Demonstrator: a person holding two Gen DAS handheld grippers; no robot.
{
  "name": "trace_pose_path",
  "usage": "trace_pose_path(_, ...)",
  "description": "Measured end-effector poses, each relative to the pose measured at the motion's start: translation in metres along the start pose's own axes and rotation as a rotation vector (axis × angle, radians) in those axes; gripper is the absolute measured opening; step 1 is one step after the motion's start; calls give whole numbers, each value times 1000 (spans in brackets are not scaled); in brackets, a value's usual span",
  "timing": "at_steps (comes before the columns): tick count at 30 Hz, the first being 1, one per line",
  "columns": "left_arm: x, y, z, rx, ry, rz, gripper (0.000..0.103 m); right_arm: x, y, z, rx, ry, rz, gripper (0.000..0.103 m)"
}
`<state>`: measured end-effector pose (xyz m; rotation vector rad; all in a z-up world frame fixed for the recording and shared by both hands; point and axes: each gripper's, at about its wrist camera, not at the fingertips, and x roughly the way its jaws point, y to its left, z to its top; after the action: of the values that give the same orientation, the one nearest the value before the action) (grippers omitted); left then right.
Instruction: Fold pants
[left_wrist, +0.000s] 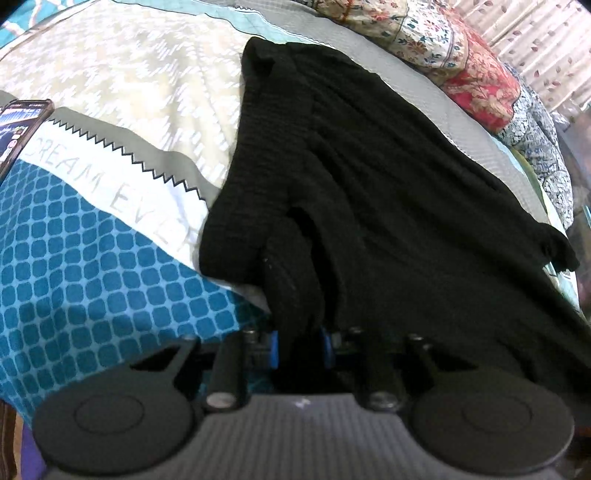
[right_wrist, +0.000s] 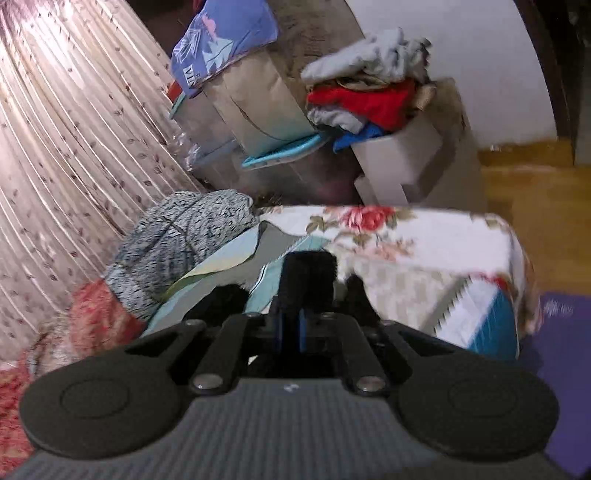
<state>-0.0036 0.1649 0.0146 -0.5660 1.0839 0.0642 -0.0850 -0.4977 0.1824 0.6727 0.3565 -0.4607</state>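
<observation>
The black ribbed pants (left_wrist: 369, 177) lie spread over the patterned bed cover (left_wrist: 92, 258), running from the near middle to the far right in the left wrist view. My left gripper (left_wrist: 295, 266) is shut on a bunched edge of the pants at their near end; the cloth hides its fingers. In the right wrist view my right gripper (right_wrist: 308, 273) is shut on another black piece of the pants (right_wrist: 221, 299) and holds it above the bed cover (right_wrist: 424, 258).
A phone (left_wrist: 20, 129) lies at the left on the bed. Floral pillows (left_wrist: 461, 62) line the far edge. A grey knit garment (right_wrist: 184, 236), storage boxes with clothes (right_wrist: 369, 96), a curtain (right_wrist: 66, 147) and wooden floor (right_wrist: 535, 206) lie beyond the bed.
</observation>
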Motion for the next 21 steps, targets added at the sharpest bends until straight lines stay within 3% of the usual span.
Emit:
trace_pose_path(2,-2,-1,-1,-9,-6,13,25,39,8,0,-17,29,-58,25)
trace_pose_path(3,-4,0,-1,-14,-7,21,29,66,13,-3,-70,53,-87,53)
trace_pose_path(4,-6,0,-1,-25,-5,27,32,81,12,-11,-136,64,-128,67)
trace_pose_path(6,-13,-1,-2,-34,-13,27,52,101,3,-26,-195,61,-265,66)
trace_pose_path(7,-16,-1,-3,-35,-18,26,62,100,-6,-31,-171,67,-279,66)
trace_pose_path(8,-18,-1,-4,-38,-19,27,85,98,-18,-36,-114,64,-246,65)
trace_pose_path(9,-20,-1,-5,-42,-21,23,98,86,-30,-42,-66,54,-218,65)
trace_pose_path(11,-19,-6,-7,-35,-19,-11,98,70,-53,-53,-24,44,-202,65)
trace_pose_path(13,-13,-12,-8,-15,5,-34,95,61,-66,-61,-26,28,-207,66)
trace_pose_path(15,-3,-21,-6,10,26,-39,66,53,-79,-66,-18,35,-189,66)
trace_pose_path(16,1,-26,-7,29,33,-19,56,54,-82,-69,-17,51,-177,66)
trace_pose_path(17,5,-31,-7,47,35,9,38,57,-83,-68,-23,67,-175,66)
trace_pose_path(18,8,-35,-7,64,36,45,27,61,-85,-69,-32,83,-181,66)
trace_pose_path(21,-1,-34,-4,54,29,35,12,77,-86,-79,-60,148,-181,65)
